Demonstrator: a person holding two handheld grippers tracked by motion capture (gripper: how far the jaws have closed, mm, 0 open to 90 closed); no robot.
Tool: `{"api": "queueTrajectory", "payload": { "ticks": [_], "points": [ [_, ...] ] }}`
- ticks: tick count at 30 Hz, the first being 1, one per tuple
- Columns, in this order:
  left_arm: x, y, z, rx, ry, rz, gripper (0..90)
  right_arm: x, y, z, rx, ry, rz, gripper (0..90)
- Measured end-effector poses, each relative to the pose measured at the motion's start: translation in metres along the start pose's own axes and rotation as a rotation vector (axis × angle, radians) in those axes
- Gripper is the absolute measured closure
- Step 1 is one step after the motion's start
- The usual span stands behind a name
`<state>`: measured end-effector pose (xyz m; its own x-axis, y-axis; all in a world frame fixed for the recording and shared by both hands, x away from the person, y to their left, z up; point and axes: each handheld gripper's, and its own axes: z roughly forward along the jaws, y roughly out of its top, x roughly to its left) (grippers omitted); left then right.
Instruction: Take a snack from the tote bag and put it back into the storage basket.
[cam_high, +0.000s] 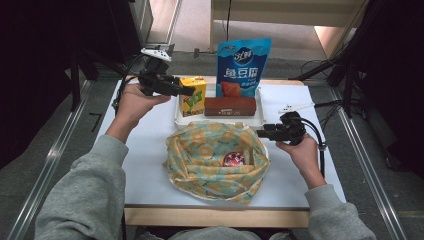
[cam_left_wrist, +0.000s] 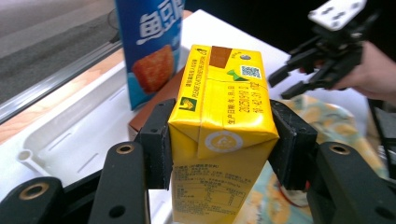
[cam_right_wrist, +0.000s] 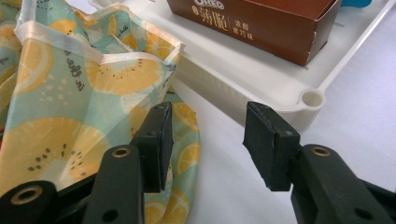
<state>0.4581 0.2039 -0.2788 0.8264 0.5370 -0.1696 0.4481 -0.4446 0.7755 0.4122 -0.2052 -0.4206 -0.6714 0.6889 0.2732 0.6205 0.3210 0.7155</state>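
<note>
A yellow drink carton (cam_high: 193, 96) stands upright at the left end of the white tray (cam_high: 261, 121). My left gripper (cam_high: 187, 91) is shut on it from the left. In the left gripper view both pads (cam_left_wrist: 158, 140) press the sides of the carton (cam_left_wrist: 219, 116) just below its top. A lemon-print cloth bag (cam_high: 215, 160) lies open in front of the tray with a red round thing (cam_high: 234, 159) inside. My right gripper (cam_high: 262, 133) stands open at the bag's right rim. In the right gripper view, only bare table lies between the right gripper's (cam_right_wrist: 208, 140) pads, and the bag's fabric (cam_right_wrist: 70, 93) is just beside the left pad.
A blue snack pouch (cam_high: 243, 62) stands upright at the back of the tray. A brown biscuit box (cam_high: 230, 106) lies in the tray beside the carton. White tabletop (cam_high: 145, 150) lies left and right of the bag. Dark stands and cables flank the table.
</note>
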Motion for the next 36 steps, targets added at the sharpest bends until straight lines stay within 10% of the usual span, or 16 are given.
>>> {"api": "queueTrajectory", "payload": {
  "ticks": [28, 36],
  "points": [
    [0.076, -0.063, 0.078, 0.03, 0.06, -0.073, 49.8, -0.001, -0.002, 0.002, 0.008, 0.011, 0.003, 53.9],
    [0.073, -0.067, 0.081, 0.035, 0.057, 0.008, 49.5, 0.0, -0.002, 0.004, 0.012, 0.013, -0.006, 53.9]
  ]
}}
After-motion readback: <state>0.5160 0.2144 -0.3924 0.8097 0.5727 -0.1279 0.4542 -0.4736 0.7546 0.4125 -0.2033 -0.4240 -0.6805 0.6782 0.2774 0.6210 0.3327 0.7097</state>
